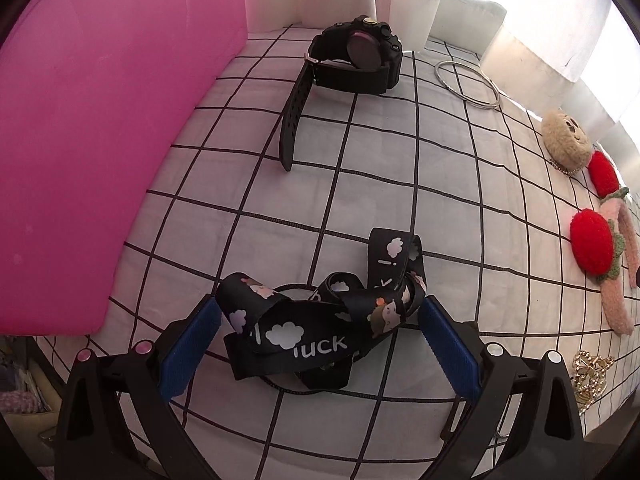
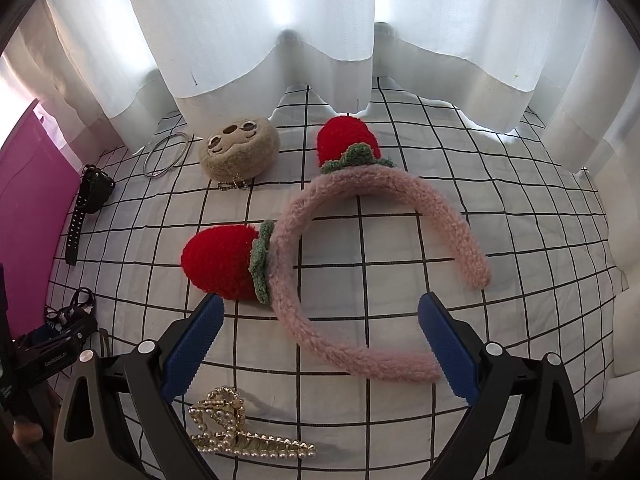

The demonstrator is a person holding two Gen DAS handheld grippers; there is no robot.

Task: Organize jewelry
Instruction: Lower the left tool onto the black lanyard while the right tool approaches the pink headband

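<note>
My left gripper (image 1: 320,312) is open, its blue fingers on either side of a bunched black printed lanyard (image 1: 320,320) on the checked cloth. A black watch (image 1: 352,56) lies further back, a silver bangle (image 1: 468,84) to its right. My right gripper (image 2: 320,312) is open, with the lower arm of a pink fuzzy headband (image 2: 360,356) with red strawberries (image 2: 220,264) between its fingers. A pearl hair clip (image 2: 232,428) lies under the left finger. A beige plush charm (image 2: 240,152), the bangle (image 2: 166,154) and the watch (image 2: 92,196) lie beyond.
A pink box (image 1: 100,140) stands along the left side of the cloth. White curtains (image 2: 320,40) hang along the back edge. The left gripper's body (image 2: 48,352) shows at the right wrist view's left edge.
</note>
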